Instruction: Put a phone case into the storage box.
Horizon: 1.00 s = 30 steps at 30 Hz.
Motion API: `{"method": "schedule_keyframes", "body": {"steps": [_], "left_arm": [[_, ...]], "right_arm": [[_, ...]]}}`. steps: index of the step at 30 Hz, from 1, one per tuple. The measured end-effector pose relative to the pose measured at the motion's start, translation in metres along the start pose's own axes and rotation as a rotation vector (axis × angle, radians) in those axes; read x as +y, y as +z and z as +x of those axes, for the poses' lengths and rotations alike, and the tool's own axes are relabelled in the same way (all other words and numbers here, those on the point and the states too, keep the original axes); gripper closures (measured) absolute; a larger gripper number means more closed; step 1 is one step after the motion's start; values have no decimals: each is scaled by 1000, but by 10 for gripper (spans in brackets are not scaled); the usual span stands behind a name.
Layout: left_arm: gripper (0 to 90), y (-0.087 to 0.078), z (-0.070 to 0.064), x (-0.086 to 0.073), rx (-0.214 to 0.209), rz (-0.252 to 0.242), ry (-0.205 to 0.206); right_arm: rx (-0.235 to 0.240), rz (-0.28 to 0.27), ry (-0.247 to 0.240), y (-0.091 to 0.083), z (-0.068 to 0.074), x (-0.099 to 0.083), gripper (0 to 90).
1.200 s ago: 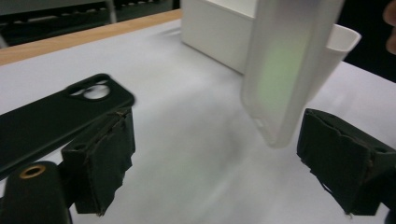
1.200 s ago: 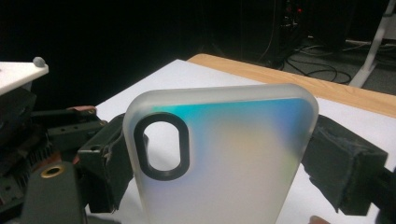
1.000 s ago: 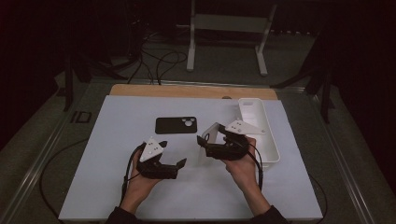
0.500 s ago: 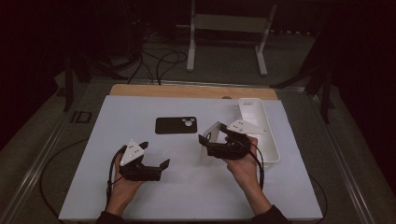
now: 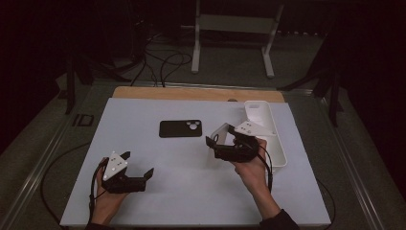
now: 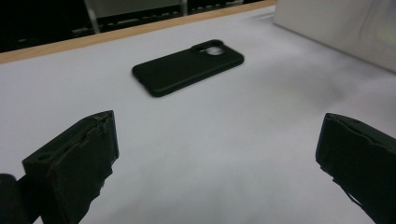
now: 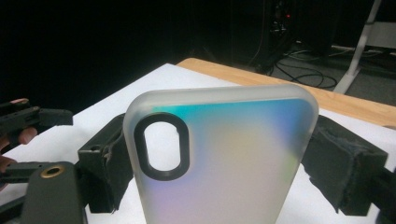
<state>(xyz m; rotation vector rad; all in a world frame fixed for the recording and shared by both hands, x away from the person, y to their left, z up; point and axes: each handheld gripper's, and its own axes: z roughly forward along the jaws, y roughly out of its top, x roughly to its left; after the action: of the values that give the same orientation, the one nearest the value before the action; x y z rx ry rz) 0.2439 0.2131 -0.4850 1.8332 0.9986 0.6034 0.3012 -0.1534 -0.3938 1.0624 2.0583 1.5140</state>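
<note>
Nearest the person, the left gripper (image 5: 139, 175) hovers low over the white table (image 5: 182, 191) with its jaws spread wide and nothing between them. Further in, the right gripper (image 5: 214, 140) pinches a translucent phone case (image 7: 224, 154) by its side edges, lifted off the table just beside the white tray (image 5: 280, 158). Beyond lies the black phone case (image 6: 189, 66), flat and untouched. The edge grip looks slight; a twist could let the thin case flex and slip out.

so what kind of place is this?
Probably a lab or data-collection workspace, not a home: a white table in a dark room, loose cables on the floor behind it, and a white stand at the back.
</note>
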Motion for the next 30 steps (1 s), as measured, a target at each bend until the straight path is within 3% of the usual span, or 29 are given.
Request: {"method": "schedule_keyframes", "body": {"steps": [16, 22, 30], "left_arm": [[0, -7, 3, -9, 26, -20, 6], [0, -5, 2, -10, 23, -17, 14], [1, -4, 2, -11, 19, -17, 15]], "right_arm": [[-48, -28, -13, -8, -12, 14, 169], [-84, -33, -30, -10, -22, 24, 169], [-121, -37, -17, -12, -39, 35, 169]]}}
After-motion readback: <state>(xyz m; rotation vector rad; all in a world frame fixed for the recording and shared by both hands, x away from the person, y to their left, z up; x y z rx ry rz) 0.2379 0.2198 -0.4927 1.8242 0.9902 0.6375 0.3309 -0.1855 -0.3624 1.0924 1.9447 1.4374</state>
